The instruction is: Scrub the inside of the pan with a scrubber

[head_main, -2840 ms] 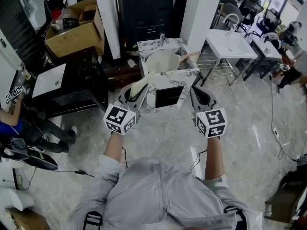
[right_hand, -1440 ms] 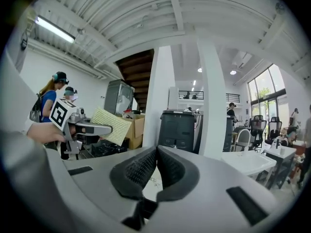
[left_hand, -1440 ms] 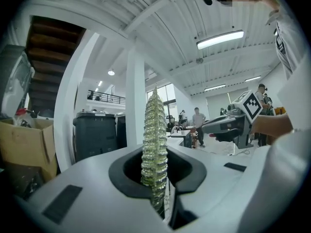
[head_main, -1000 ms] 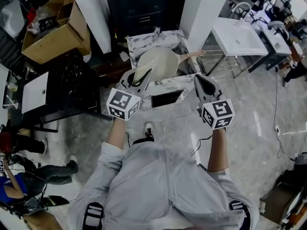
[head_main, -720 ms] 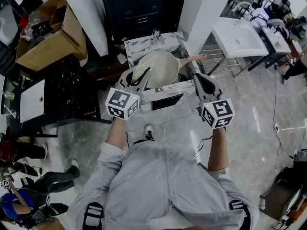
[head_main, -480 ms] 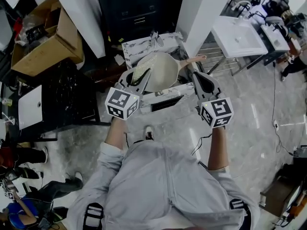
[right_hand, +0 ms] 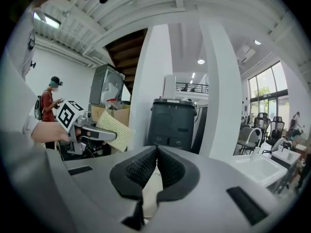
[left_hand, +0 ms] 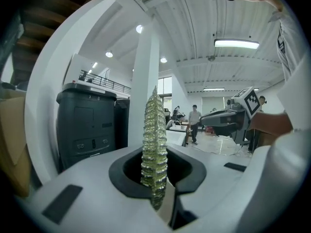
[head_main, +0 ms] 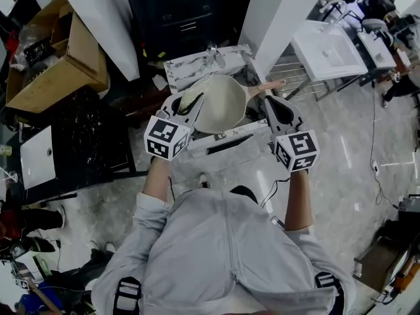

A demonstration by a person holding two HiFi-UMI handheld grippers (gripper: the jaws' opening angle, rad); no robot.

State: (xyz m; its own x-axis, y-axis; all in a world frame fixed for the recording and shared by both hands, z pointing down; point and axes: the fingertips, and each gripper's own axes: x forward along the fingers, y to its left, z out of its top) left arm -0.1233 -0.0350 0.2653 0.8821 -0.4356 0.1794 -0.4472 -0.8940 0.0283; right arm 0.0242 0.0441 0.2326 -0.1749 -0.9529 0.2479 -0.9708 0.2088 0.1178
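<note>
In the head view, the pan (head_main: 223,104) was seen on the marble counter (head_main: 190,65), brought nearer than earlier, with the left gripper (head_main: 193,104) at its left rim. In the left gripper view, the scrubber (left_hand: 154,144) was held clamped edge-on. In the right gripper view, the right gripper (right_hand: 156,152) was seen closed and empty.

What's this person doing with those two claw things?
A person stands at a small marble counter with a hand-held gripper in each hand. The left gripper is clamped on a yellow-green scrubber, held by the left edge of a pale pan on the counter. The right gripper is shut and empty, near the pan's handle. Whether the scrubber touches the pan cannot be told.
</note>
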